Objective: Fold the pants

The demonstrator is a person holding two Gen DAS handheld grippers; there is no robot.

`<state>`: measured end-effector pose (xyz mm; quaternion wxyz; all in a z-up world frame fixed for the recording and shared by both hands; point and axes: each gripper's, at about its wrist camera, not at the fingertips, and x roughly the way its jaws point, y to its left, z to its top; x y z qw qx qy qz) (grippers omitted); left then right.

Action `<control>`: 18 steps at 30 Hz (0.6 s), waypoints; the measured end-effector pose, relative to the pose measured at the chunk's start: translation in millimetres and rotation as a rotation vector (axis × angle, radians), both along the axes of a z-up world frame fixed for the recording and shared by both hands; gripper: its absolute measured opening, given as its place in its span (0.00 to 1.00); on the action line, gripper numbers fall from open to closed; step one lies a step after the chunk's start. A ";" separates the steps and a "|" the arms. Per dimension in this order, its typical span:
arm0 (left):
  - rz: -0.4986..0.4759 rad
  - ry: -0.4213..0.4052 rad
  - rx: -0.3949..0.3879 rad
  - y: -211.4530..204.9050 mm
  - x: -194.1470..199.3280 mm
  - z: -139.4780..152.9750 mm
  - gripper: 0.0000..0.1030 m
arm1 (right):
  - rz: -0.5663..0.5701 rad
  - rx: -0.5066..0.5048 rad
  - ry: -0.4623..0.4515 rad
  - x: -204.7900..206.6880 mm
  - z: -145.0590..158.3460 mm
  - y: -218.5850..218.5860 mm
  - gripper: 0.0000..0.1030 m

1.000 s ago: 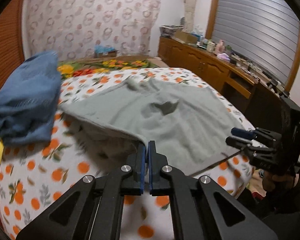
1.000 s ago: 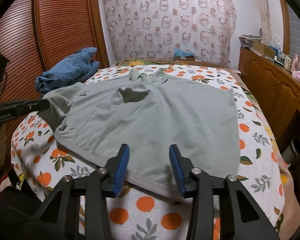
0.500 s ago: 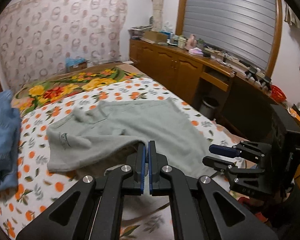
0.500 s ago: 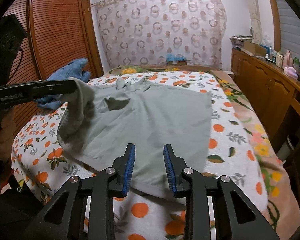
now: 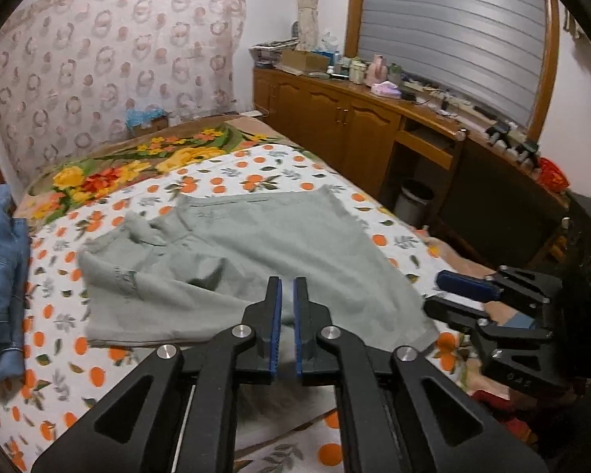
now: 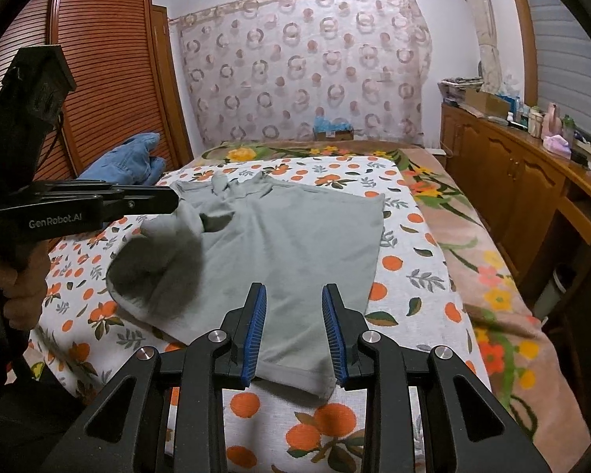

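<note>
Right wrist view shows my left gripper [image 6: 165,201] off to my left, its fingers pinched on a bunched fold of the grey pants [image 6: 295,252] and holding that side lifted over the rest of the garment, which lies flat ahead of both tongs on the bed [image 6: 409,295]. In the left wrist view the same jaws stand nearly together with only a thin gap, and I cannot make out the cloth between them there. My right gripper [image 6: 295,331] holds nothing: its blue pads are spread wide, hovering just above the near hem. I judge the fold as barely half begun: one side is raised and partway across, not yet laid down on the other, and the smoothing and any further folds along the length are all left to do. Below my tongs the bed wears a white cover printed with oranges and leaves, with a floral blanket showing beyond it and to my right. A heap of blue denim [image 6: 130,161] sits far ahead on my left, well apart from the pants. Beyond the bed hangs a curtain [image 6: 307,67] with ring patterns; a slatted wooden wardrobe [image 6: 110,75] stands to my left and a cluttered wooden cabinet [image 6: 524,173] to my right.
</note>
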<state>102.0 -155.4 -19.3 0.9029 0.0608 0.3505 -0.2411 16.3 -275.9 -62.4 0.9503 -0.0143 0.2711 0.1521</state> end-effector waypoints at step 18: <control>0.168 -0.027 -0.010 62.0 5.1 -19.9 0.76 | 0.033 -0.019 -0.016 7.4 9.0 4.1 0.30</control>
